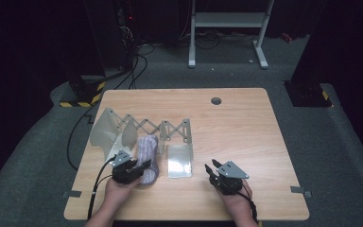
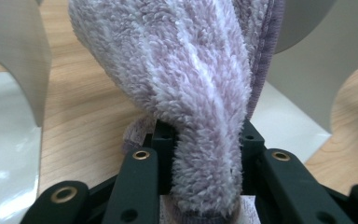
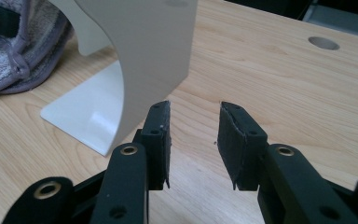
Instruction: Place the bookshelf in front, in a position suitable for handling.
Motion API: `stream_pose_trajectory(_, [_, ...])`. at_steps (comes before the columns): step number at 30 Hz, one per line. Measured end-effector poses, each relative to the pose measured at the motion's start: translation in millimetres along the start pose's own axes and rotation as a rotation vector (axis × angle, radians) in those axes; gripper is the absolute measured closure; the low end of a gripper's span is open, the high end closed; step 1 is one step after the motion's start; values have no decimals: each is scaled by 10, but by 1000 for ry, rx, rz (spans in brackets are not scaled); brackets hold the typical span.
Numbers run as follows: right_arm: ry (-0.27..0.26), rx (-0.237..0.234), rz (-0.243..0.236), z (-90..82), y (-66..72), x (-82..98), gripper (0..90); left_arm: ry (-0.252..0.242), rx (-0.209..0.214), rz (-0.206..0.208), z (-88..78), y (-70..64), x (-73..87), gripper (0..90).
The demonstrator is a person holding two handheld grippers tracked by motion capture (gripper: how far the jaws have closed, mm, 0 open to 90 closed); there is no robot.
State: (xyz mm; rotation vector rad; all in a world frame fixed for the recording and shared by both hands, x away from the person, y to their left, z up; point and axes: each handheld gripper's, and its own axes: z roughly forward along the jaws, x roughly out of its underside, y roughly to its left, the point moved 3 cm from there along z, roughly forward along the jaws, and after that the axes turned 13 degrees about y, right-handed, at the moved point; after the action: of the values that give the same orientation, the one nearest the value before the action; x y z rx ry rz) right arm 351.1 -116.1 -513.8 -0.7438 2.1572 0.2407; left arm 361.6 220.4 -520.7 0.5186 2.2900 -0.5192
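Observation:
A fluffy lavender-and-white striped towel (image 1: 148, 149) lies bunched at the front of a metal accordion rack (image 1: 163, 127) on the wooden table. My left gripper (image 1: 145, 166) is shut on the towel's near end. In the left gripper view the towel (image 2: 191, 88) rises out from between the two black jaws, squeezed narrow where my left gripper (image 2: 205, 137) clamps it. My right gripper (image 1: 212, 169) rests to the right of the rack, open. The right gripper view has my right gripper (image 3: 195, 135) with bare wood between its pads, just beside a pale rack panel (image 3: 149, 56).
The rack has several curved upright panels and a shiny flat base plate (image 1: 179, 161). A round grommet hole (image 1: 216, 100) sits near the table's far edge. Bare wood stretches across the table's right half. Cables and a white stand frame lie on the floor beyond.

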Motion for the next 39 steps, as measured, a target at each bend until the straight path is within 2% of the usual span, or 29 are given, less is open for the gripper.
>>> stream_pose_trajectory(9, [4, 2, -10, 104, 90, -299, 645, -74, 24, 26, -165, -126, -69, 680])
stream_pose_trajectory(13, [-6, -13, 7, 225, 140, -242, 648, -113, 32, 42, -252, -204, -136, 680])
stream_pose_trajectory(14, [0, -20, 1, 251, 156, -229, 647, -126, 35, 43, -277, -226, -161, 680])
stream_pose_trajectory(16, [14, -12, -40, 288, 207, -231, 651, -144, 41, 44, -312, -259, -190, 680])
stream_pose_trajectory(19, [4, -33, -45, 300, 253, -240, 651, -155, 47, 61, -345, -320, -218, 680])
stream_pose_trajectory(24, [11, -49, -92, 327, 372, -234, 645, -156, 52, 75, -345, -379, -225, 680])
stream_pose_trajectory(29, [16, -50, -132, 343, 461, -234, 642, -180, 67, 87, -424, -435, -260, 680])
stream_pose_trajectory(33, [21, -45, -132, 322, 443, -210, 641, -210, 89, 110, -506, -542, -312, 681])
stream_pose_trajectory(36, [21, -33, -131, 274, 390, -169, 641, -227, 121, 135, -547, -666, -364, 681])
stream_pose_trajectory(39, [20, -21, -110, 229, 320, -134, 641, -214, 164, 153, -486, -774, -399, 682])
